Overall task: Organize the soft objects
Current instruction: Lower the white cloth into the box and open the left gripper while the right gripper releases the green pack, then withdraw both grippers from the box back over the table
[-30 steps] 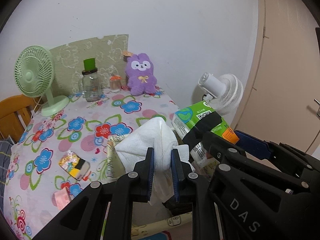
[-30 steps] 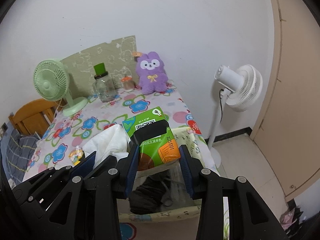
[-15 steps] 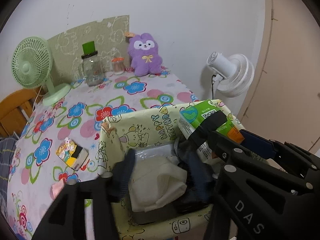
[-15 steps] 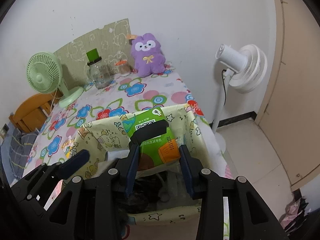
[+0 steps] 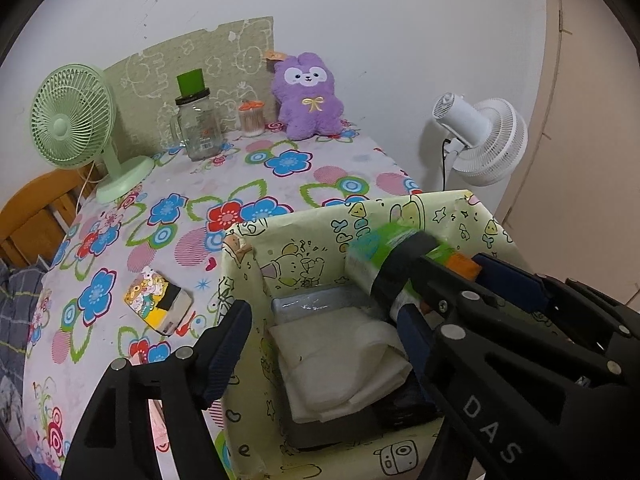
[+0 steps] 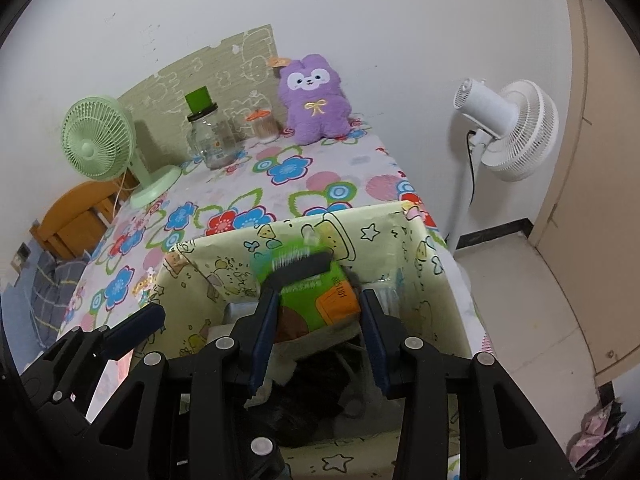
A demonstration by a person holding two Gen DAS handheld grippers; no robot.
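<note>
Over tabletop (image 5: 280, 184) edge, inside box (image 5: 400, 216): white cloth (image 5: 340, 356) now dropped in, flat. Left hand-held gripper (image 5: 320, 344) since opened wide, empty. Right hand-held gripper (image 6: 318, 320) still clamping tissue pack (image 6: 316, 292), lowered into box; release next, prob.

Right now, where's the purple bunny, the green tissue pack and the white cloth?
purple bunny (image 5: 306, 98), left wrist view, its belly.
green tissue pack (image 6: 316, 300), right wrist view, its front face.
white cloth (image 5: 340, 360), left wrist view, its middle fold.

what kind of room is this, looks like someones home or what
Probably a home room: a table under a flowered cloth, a purple plush bunny against the wall, a white standing fan and a wooden chair.
</note>
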